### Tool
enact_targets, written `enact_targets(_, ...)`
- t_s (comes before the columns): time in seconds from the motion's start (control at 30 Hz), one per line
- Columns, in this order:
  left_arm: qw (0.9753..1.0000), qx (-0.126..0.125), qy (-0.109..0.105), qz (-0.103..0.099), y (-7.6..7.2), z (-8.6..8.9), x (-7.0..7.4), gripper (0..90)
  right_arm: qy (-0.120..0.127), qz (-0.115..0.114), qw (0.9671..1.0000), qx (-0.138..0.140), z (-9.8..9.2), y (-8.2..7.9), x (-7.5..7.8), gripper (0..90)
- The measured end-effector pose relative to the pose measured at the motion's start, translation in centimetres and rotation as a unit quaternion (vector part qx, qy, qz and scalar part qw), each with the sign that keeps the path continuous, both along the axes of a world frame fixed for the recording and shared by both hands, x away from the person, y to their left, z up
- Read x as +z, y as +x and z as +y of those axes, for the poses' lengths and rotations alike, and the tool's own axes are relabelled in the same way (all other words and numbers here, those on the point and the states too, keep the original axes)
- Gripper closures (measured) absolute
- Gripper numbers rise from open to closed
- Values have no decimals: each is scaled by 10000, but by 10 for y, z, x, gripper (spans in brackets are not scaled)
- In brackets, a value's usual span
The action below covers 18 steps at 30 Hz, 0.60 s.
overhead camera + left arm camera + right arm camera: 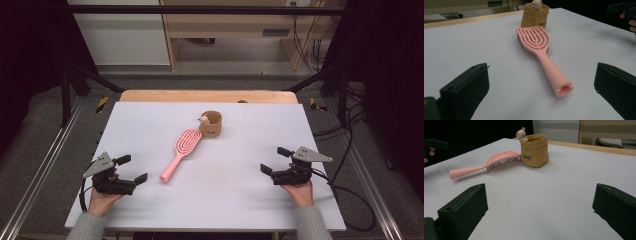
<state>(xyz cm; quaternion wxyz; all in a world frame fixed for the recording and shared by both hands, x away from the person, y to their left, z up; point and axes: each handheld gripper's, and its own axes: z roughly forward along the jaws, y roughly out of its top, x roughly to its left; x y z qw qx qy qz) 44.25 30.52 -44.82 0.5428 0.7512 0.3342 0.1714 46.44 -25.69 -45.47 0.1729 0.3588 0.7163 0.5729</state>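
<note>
White table carries all items. Pink hairbrush lies at centre, bristles down, handle toward 7 o'clock. Tan pouch stands at the brush head's 1 o'clock. Left gripper and right gripper: jaws spread, empty.

Between the left gripper and the right gripper the table lies bare. Only the pink hairbrush (lying slantwise, handle toward the left gripper) and the tan pouch just beyond its head stand mid-table; both flanks are open.
</note>
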Motion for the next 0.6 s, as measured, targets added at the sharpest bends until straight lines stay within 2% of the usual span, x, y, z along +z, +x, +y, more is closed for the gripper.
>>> enact_targets(0.33,10000,11,22,-38,0,-2,5,0,-3,-25,10000,27,0,0,0,3)
enact_targets(0.6,9999,13,107,38,1,-8,8,0,-24,-37,10000,42,0,0,0,2)
